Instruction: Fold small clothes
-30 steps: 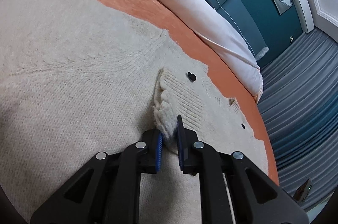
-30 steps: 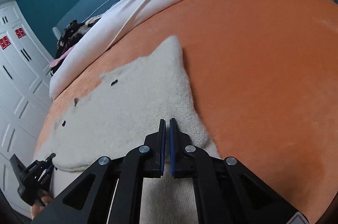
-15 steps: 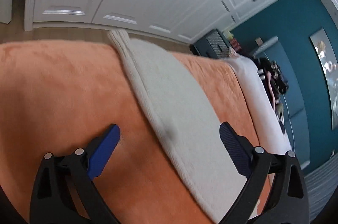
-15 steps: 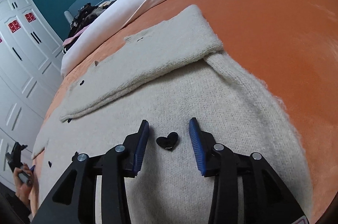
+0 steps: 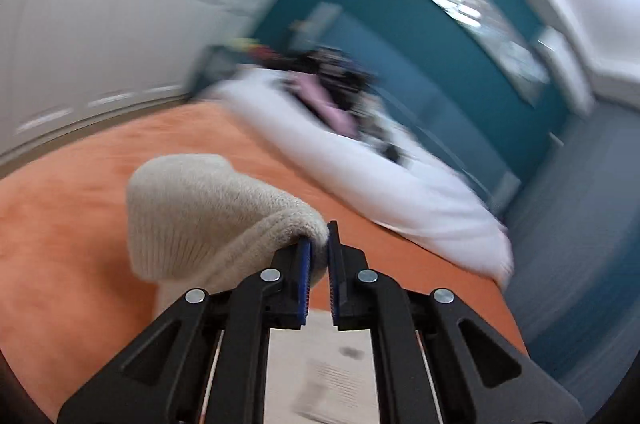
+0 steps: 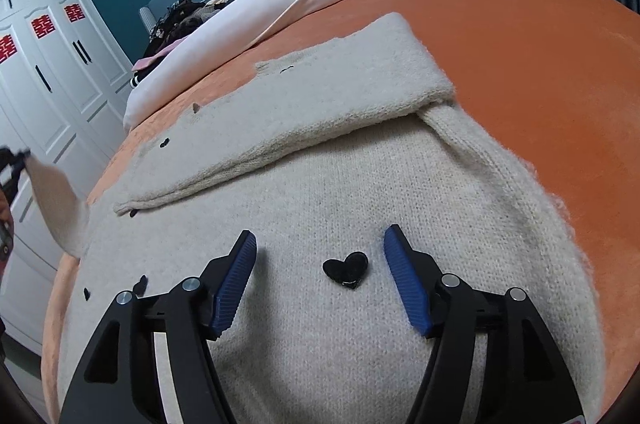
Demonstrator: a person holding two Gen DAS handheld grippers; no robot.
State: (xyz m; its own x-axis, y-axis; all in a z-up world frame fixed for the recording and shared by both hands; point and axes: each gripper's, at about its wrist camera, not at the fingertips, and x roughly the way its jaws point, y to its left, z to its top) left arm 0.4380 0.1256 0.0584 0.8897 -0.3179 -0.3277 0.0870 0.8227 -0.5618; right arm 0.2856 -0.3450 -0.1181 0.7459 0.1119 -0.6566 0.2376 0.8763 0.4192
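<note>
My left gripper (image 5: 317, 248): jaws clamped on knit fabric. My right gripper (image 6: 320, 256): jaws just been opening, now wide, nothing gripped btwn pads.

Both tools look alike: the left gripper (image 5: 319, 248) and right gripper (image 6: 320, 278) have matte black, angular plastic arms with triangular cut-outs, round silver screws at the pivots, and ribbed blue pads (image 6: 406, 284) lining the inner faces of the fingers.
</note>
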